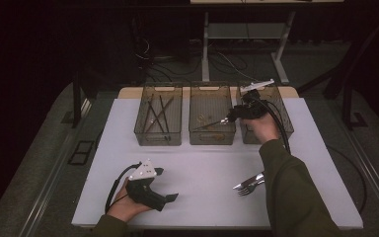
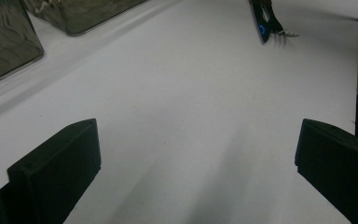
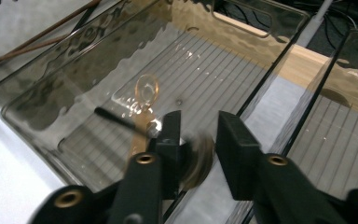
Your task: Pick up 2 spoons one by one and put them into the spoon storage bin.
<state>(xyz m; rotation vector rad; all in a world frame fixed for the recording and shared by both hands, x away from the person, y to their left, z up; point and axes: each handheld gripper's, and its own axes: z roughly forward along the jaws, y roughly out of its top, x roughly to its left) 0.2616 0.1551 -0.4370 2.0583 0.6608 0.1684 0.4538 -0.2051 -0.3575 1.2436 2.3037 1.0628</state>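
We are over the middle bin now, the right gripper hanging just above its near right corner, and in the right gripper view there is a blurred, roundish piece sitting in the gap between the jaws, which stand a little apart. It looks like a spoon bowl, though the blur keeps us from swearing to it. We judge the pads are no longer pressing on it, so it is on its way out, and here is the risk: the piece hangs right over the wall between the middle bin and the right bin. A slight drift to the right and it lands in the wrong compartment, or clips the rim and bounces onto the surface.

Already inside the middle bin lie a golden ringed utensil and a dark thin handle; a drop onto those could clatter and skid.

Near us, the left gripper rests on the surface with its jaws wide apart and nothing in them, while the forks wait near the right sleeve, close enough for that forearm to sweep them.
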